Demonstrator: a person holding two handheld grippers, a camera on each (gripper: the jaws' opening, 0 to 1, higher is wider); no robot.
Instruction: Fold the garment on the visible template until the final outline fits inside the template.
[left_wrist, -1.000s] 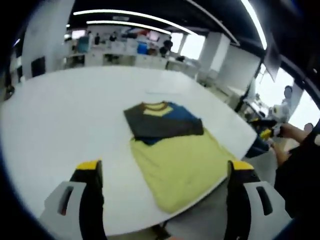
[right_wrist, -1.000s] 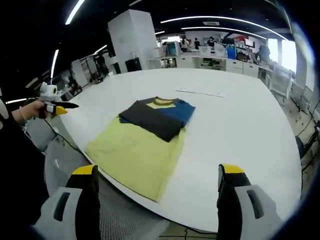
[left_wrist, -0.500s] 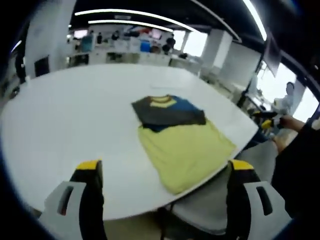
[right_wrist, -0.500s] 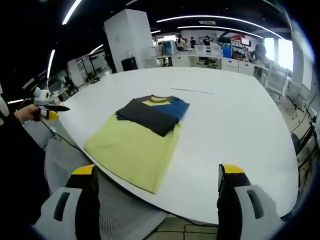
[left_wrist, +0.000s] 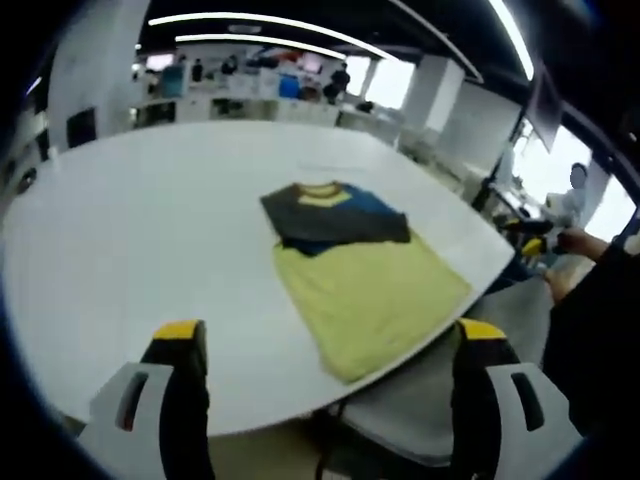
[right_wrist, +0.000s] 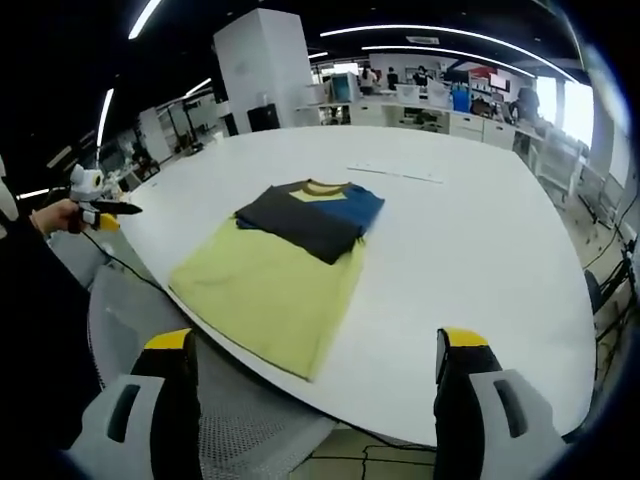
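Observation:
A T-shirt (left_wrist: 352, 270) lies flat on the white table (left_wrist: 130, 230), near its front edge. Its yellow body (right_wrist: 265, 290) points toward me, and the dark grey and blue sleeves (right_wrist: 312, 215) are folded across the chest below the collar. My left gripper (left_wrist: 329, 332) is held back from the table, open and holding nothing. My right gripper (right_wrist: 315, 340) is also open and holding nothing, well short of the shirt. In the left gripper view the right gripper (left_wrist: 535, 245) appears at the right in a hand. In the right gripper view the left gripper (right_wrist: 95, 210) appears at the far left.
A thin pale strip (right_wrist: 395, 173) lies on the table beyond the shirt. A grey mesh chair (right_wrist: 190, 400) stands under the near table edge. Desks, pillars and people fill the office behind.
Both views have drawn back slightly from the table. The shirt lies as before, and both grippers stay open.

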